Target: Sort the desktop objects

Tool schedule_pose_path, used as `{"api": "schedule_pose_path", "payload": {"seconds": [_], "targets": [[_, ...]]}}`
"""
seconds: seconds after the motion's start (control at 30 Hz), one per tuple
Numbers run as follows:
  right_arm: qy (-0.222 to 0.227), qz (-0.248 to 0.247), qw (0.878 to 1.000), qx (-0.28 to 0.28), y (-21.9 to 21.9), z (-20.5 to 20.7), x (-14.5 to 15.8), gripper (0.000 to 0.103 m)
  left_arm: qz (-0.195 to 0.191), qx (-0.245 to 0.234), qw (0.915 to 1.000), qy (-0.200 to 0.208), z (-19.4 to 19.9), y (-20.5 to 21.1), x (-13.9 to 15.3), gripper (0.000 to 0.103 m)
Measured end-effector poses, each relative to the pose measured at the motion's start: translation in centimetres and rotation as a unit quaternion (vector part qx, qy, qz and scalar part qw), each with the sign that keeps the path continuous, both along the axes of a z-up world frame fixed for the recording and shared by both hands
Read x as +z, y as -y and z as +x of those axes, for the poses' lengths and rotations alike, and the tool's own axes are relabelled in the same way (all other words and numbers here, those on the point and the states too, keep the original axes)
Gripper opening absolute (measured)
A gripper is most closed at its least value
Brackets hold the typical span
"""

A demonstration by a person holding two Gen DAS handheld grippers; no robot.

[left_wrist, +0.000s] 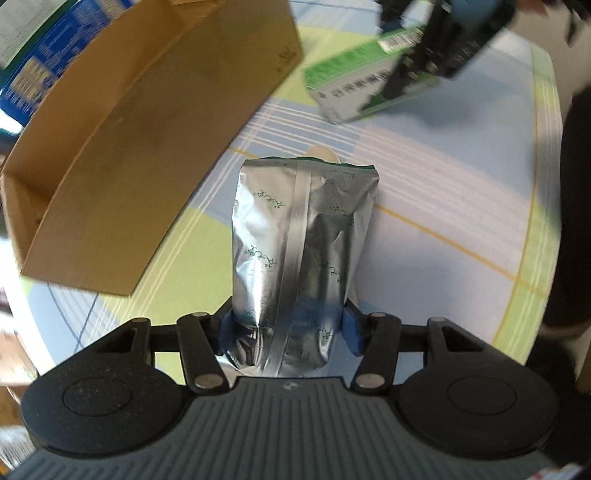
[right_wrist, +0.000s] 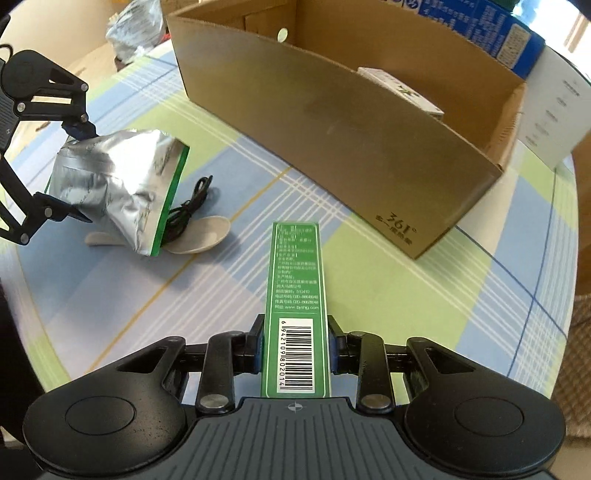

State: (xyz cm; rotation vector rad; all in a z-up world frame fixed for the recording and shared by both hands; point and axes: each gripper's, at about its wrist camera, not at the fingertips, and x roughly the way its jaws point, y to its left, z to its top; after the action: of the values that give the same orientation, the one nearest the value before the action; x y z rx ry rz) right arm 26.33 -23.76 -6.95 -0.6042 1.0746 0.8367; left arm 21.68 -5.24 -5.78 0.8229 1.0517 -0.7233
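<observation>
My left gripper [left_wrist: 288, 328] is shut on a silver foil pouch [left_wrist: 299, 251] with a green top edge, held just above the checked tablecloth. From the right wrist view the same pouch [right_wrist: 118, 184] hangs tilted between the left gripper's fingers [right_wrist: 79, 127]. My right gripper [right_wrist: 295, 350] is shut on a long green carton [right_wrist: 295, 295] with a barcode, lifted off the cloth. In the left wrist view that carton [left_wrist: 365, 81] shows at the upper right, blurred. An open cardboard box [right_wrist: 332, 122] stands behind; a white carton [right_wrist: 402, 90] lies inside.
Under the pouch lie a pale spoon [right_wrist: 207, 236] and a coiled black cable [right_wrist: 192, 206]. A blue printed box [right_wrist: 495, 29] stands behind the cardboard box [left_wrist: 140, 129]. A crumpled bag [right_wrist: 133, 29] lies at the far left. A dark sleeve [left_wrist: 576, 206] fills the right edge.
</observation>
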Motion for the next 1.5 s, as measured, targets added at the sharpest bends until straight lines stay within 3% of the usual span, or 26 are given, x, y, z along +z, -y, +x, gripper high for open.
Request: {"api": "schedule_pose_path", "payload": {"seconds": [0.37,0.57,0.67,0.97,1.17,1.5], "targets": [[-0.017,0.018,0.999,-0.042,1.6,-2.0,0.2,0.028,-0.034,0.106,0.9934,-0.026,0.2,-1.3,2.6,0.051],[-0.027,0.013,0.998,-0.051,1.9,-2.3,-0.5,0.028,-0.053,0.215,0.9745,-0.039,1.8,-3.5,2.7,0.051],[-0.036,0.014,0.998,-0.053,1.9,-2.0,-1.1,0.028,-0.063,0.245,0.9664,-0.047,2.1,-4.4,1.9,0.051],[-0.052,0.007,0.997,-0.059,1.1,-0.6,-2.6,0.028,-0.062,0.270,0.9592,-0.057,2.8,-4.3,-0.2,0.051],[-0.051,-0.007,0.997,-0.058,0.3,-0.2,-3.2,0.028,-0.062,0.269,0.9590,-0.062,3.1,-4.0,-1.2,0.051],[-0.014,0.029,0.997,-0.077,0.9,-1.0,0.4,0.028,-0.066,0.275,0.9574,-0.057,2.5,-3.9,-0.1,0.051]]}}
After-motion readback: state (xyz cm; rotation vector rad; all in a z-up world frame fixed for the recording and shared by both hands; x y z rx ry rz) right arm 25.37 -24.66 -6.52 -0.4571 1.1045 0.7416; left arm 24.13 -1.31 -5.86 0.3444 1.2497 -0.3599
